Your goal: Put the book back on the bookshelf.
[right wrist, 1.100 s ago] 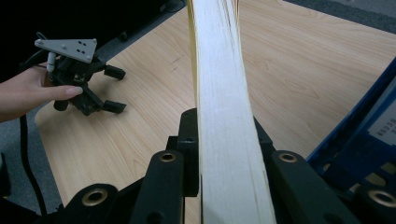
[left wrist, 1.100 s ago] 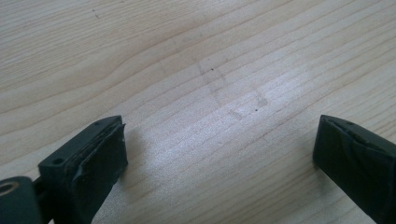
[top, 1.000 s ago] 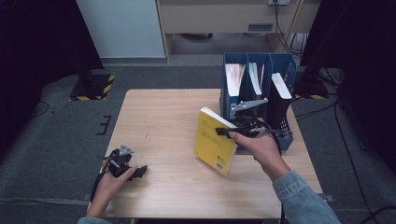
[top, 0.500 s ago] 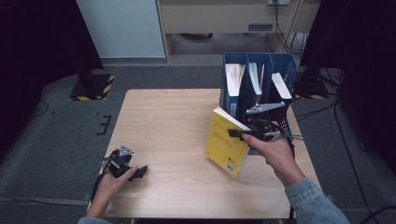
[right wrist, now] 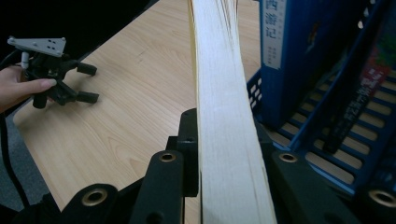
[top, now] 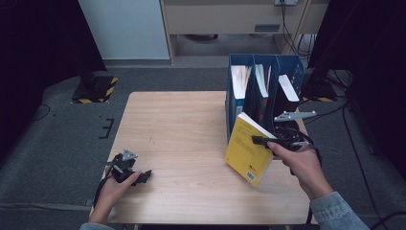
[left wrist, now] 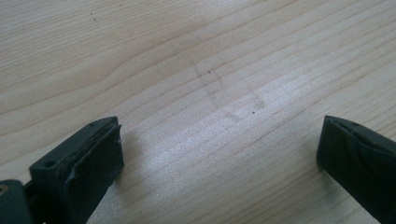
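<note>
A yellow paperback [top: 248, 152] hangs tilted above the table's right side, just in front of the blue file holders [top: 264, 88]. My right gripper [top: 258, 140] is shut on it near its upper edge. In the right gripper view the book's cream page edge [right wrist: 224, 116] runs up between the two black jaws of the right gripper [right wrist: 224, 144], beside a blue holder wall [right wrist: 280, 60]. My left gripper [top: 142, 175] rests at the wooden table's [top: 182, 129] front left corner, open. In the left gripper view the left gripper [left wrist: 219, 140] has only bare wood between its jaws.
The three blue holders carry books and papers, with a dark book [right wrist: 359, 93] standing in one slot. The other hand's gripper [right wrist: 91, 84] lies far off on the table. Grey floor and dark screens surround the table; cables [top: 330, 86] trail at the right.
My right hand has carried the yellow book to the right, closer to the blue holders. The left hand and its gripper have stayed put.
</note>
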Demonstrator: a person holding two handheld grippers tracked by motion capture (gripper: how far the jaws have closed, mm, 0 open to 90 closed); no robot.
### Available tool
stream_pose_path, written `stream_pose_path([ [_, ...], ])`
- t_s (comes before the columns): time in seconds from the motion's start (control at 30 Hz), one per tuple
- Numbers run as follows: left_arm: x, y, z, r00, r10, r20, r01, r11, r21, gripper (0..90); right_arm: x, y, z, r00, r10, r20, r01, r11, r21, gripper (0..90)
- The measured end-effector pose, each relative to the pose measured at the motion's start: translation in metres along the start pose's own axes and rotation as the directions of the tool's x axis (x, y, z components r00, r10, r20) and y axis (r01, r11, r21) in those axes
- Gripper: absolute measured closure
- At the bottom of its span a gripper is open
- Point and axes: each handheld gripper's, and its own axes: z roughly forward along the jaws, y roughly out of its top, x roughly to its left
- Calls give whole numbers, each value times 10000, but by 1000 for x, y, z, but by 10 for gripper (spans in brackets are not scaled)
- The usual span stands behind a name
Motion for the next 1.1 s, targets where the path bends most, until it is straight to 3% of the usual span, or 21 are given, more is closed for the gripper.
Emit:
stream_pose_path([
  [0.27,0,0,0,10000,11,11,-11,10000,-25,0,-7,-4,-15,9992,355,167,-352,9991,-217,743],
  [0.43,0,0,0,10000,13,8,-13,10000,-33,0,-10,5,-27,9977,667,107,-661,9968,-454,742],
  [0.7,0,0,0,10000,18,16,-18,10000,-50,0,-15,21,-49,9969,781,12,-778,9943,-730,743],
  [1.1,-1,0,1,10000,26,3,-26,10000,-84,0,-19,45,-74,9960,820,354,-781,9918,-1008,742],
])
